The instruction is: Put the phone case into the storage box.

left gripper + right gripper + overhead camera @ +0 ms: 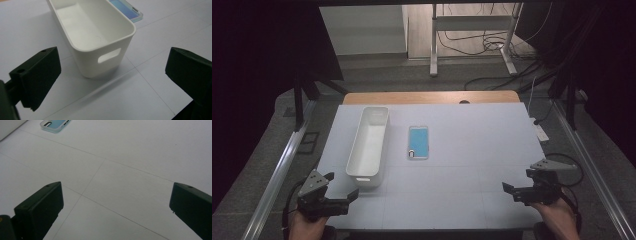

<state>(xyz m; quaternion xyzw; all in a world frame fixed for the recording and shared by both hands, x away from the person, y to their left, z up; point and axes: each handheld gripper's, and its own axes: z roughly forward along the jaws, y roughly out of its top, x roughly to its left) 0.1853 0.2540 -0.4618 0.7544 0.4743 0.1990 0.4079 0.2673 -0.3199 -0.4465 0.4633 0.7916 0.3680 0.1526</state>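
At the lower left of the high view the left gripper [343,192] hovers over the near corner of the white table [472,165], its jaws spread wide with nothing between them. Just beyond it, toward the upper right of that corner, stands the white bin [369,145], a long open trough lying lengthwise away from the person; in the left gripper view its near end with the handle slot [109,55] faces the jaws, close but apart from them, and its inside looks bare. To the right of the bin, near the middle of the frame, the phone [418,142] lies flat with a light blue face up, near the bin but not touching it; the left gripper view catches its corner at the top edge, behind the bin's far rim. Open tabletop stretches from the phone to the lower right, where the right gripper [512,191] hangs with jaws likewise spread and empty. In the right gripper view the phone [55,125] sits at the upper left, well apart, with bare surface in between.
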